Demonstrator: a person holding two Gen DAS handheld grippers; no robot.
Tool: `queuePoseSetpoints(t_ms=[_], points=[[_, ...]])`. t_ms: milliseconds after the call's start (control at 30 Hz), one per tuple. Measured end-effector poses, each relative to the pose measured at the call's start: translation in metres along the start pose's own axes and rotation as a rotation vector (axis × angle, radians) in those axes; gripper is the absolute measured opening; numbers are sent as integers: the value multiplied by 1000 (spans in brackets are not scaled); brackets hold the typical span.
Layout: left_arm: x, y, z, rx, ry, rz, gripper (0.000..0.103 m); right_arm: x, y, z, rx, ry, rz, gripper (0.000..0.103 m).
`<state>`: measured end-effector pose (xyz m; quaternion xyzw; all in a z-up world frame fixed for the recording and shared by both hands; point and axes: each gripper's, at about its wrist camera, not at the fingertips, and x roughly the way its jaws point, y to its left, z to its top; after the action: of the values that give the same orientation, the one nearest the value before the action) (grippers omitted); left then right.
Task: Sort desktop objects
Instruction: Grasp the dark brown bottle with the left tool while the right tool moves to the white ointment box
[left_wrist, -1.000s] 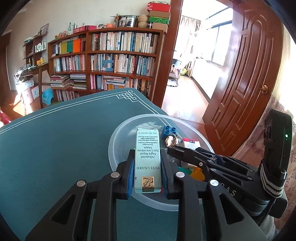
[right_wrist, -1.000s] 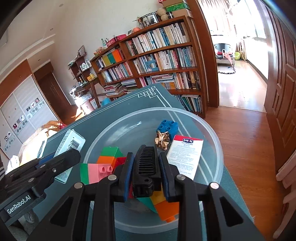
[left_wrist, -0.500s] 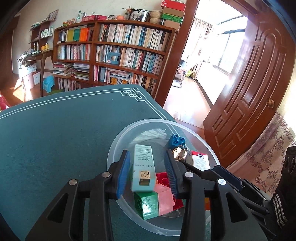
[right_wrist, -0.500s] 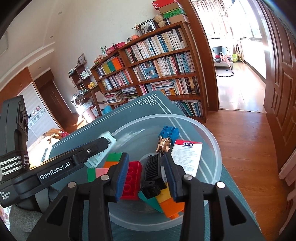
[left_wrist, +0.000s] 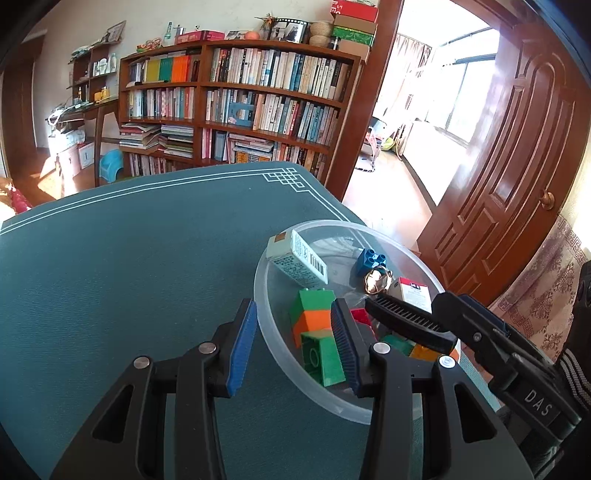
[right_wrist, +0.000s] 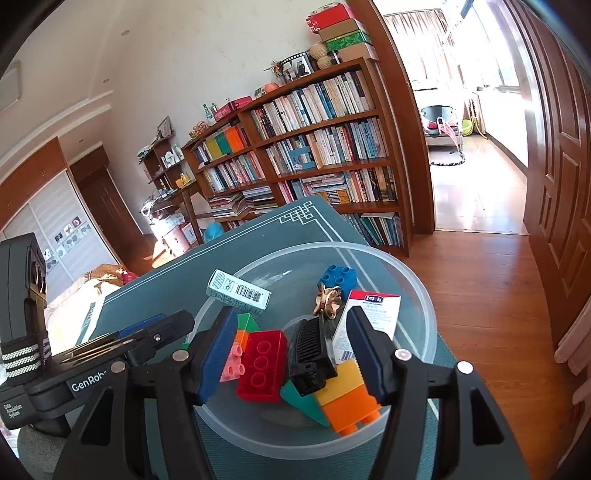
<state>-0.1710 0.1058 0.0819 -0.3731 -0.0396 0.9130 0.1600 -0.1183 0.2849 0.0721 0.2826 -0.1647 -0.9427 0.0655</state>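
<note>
A clear plastic bowl (left_wrist: 266, 325) (right_wrist: 424, 295) sits near the right corner of the teal desk mat (left_wrist: 129, 266). In it lie a pale green cosmetics box (left_wrist: 297, 258) (right_wrist: 238, 294) leaning on the rim, a black comb (right_wrist: 308, 356) (left_wrist: 406, 323), several toy bricks (right_wrist: 262, 363), a blue brick (left_wrist: 371, 260), a gold trinket (right_wrist: 327, 301) and a white card box (right_wrist: 369, 315). My left gripper (left_wrist: 293, 345) is open and empty over the bowl's near rim. My right gripper (right_wrist: 291, 356) is open and empty above the comb.
A tall bookshelf (left_wrist: 236, 107) stands behind the desk. A wooden door (left_wrist: 517, 158) and an open doorway are to the right. The desk's right edge drops to a wooden floor (right_wrist: 480, 280) just beyond the bowl.
Both grippers opened and drew back. The left one let the cosmetics box fall into the bowl. The right one let the black comb fall onto the bricks.
</note>
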Motion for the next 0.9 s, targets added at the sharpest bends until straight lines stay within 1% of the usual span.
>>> queuePoseSetpoints(t_ms=[100, 200, 467, 500, 533, 600, 733, 900], points=[[-9, 2, -8, 10, 3, 12, 45, 1, 1, 0, -5, 3, 5, 70], [-18, 3, -17, 25, 20, 19, 45, 2, 3, 0, -10, 6, 17, 71], [-56, 6, -48, 82, 39, 14, 45, 1, 12, -7, -39, 5, 28, 74], [-61, 7, -53, 83, 43, 14, 48, 2, 13, -8, -42, 7, 27, 75], [-65, 8, -59, 81, 47, 13, 55, 2, 14, -9, -46, 4, 24, 75], [-71, 9, -73, 77, 58, 4, 58, 2, 16, -11, -56, -1, 18, 76], [-77, 11, -99, 69, 99, -9, 58, 1, 17, -13, -60, -8, 19, 77], [-80, 14, -115, 61, 117, -7, 58, -3, 19, -13, -70, -32, 5, 78]])
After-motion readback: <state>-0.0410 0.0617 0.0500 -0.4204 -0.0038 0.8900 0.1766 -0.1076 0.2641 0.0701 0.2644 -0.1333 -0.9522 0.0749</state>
